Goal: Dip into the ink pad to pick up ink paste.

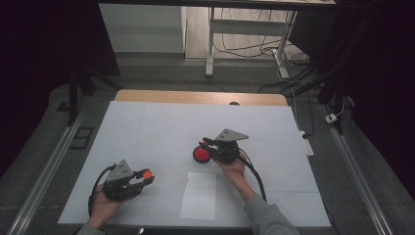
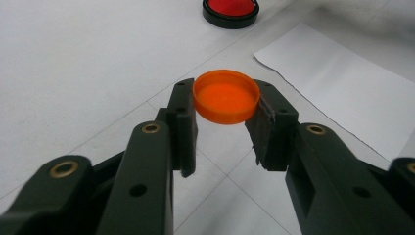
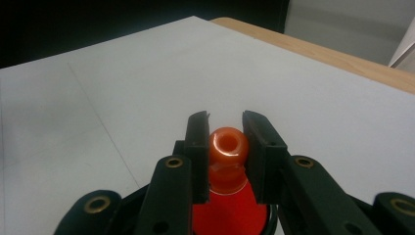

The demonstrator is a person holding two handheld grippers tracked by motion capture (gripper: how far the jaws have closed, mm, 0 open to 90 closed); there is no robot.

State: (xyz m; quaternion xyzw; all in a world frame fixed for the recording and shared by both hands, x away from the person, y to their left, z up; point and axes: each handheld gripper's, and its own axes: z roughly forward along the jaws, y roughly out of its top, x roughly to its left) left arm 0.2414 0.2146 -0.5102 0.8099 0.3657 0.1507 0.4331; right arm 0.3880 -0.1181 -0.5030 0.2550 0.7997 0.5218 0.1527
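Note:
An orange round cap sits clamped between the pads of my left gripper, its hollow side up, a little above the white table. From above, that cap and the left gripper are at the front left. A red cone-shaped piece with a black rim at its base has an open round neck. My right gripper is shut on that neck. In the high view the red piece stands mid-table, with the right gripper coming at it from the right. The left gripper view shows the red piece far off.
A white sheet of paper lies flat near the front edge, between the two hands; the same sheet of paper is right of the cap. The table's wooden back edge borders the white cover. Table legs and cables are on the floor beyond.

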